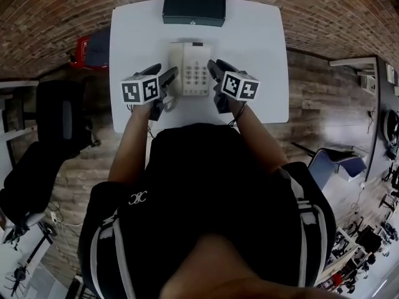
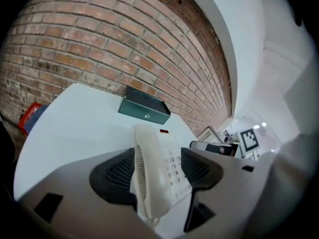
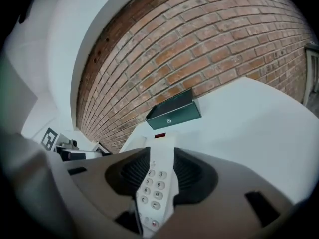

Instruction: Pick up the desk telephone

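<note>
The closed green box point(image 1: 194, 8) is sitting at the table's point(image 1: 262, 55) far edge, its contents hidden. The telephone point(image 1: 189, 68) is lying mid-table, its long axis pointing toward that box and its handset on the left. The left gripper point(image 1: 168, 69) and right gripper point(image 1: 215, 63) are flanking it, jaws standing apart.

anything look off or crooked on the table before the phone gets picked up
Nothing stands out. The desk telephone lies flat and square on the white table, its handset seated on its left side, and the dark green box sits closed at the far edge. No spill or damage shows.
</note>
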Demonstrator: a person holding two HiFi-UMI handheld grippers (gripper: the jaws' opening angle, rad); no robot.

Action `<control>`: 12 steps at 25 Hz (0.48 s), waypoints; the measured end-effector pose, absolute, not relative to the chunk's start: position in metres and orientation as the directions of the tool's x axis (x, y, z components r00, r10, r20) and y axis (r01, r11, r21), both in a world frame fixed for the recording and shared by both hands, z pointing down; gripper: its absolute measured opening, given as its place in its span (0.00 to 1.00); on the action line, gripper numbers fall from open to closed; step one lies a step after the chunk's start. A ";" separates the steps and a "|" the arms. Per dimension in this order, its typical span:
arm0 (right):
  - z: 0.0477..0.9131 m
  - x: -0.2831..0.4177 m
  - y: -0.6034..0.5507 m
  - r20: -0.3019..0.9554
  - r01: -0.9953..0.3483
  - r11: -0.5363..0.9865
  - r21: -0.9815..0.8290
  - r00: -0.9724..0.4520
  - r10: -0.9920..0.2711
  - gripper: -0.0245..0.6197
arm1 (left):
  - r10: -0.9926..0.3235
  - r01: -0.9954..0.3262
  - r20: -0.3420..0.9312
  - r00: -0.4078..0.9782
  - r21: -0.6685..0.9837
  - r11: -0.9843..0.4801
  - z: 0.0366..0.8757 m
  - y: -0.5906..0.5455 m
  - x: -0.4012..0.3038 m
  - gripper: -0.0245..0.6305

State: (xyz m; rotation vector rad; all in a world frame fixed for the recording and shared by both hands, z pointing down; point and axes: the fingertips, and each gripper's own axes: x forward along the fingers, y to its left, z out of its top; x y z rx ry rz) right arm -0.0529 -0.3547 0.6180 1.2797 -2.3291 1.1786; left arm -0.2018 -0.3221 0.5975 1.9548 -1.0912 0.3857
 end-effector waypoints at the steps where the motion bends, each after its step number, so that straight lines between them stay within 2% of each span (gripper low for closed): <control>1: 0.623 -0.053 -0.354 0.549 -0.790 0.288 -0.541 -0.591 -0.591 0.22 | -0.542 -0.788 0.594 0.595 0.564 -0.246 0.602 -0.325 -0.202 0.46; 5: 0.640 -0.056 -0.353 0.575 -0.779 0.256 -0.572 -0.603 -0.553 0.26 | -0.510 -0.734 0.571 0.643 0.650 -0.198 0.620 -0.334 -0.205 0.47; 9: 0.653 -0.060 -0.353 0.594 -0.771 0.223 -0.596 -0.610 -0.525 0.26 | -0.460 -0.712 0.575 0.676 0.670 -0.209 0.639 -0.336 -0.203 0.49; 12: 0.661 -0.060 -0.355 0.609 -0.771 0.194 -0.606 -0.607 -0.510 0.26 | -0.430 -0.651 0.532 0.729 0.732 -0.199 0.645 -0.336 -0.197 0.50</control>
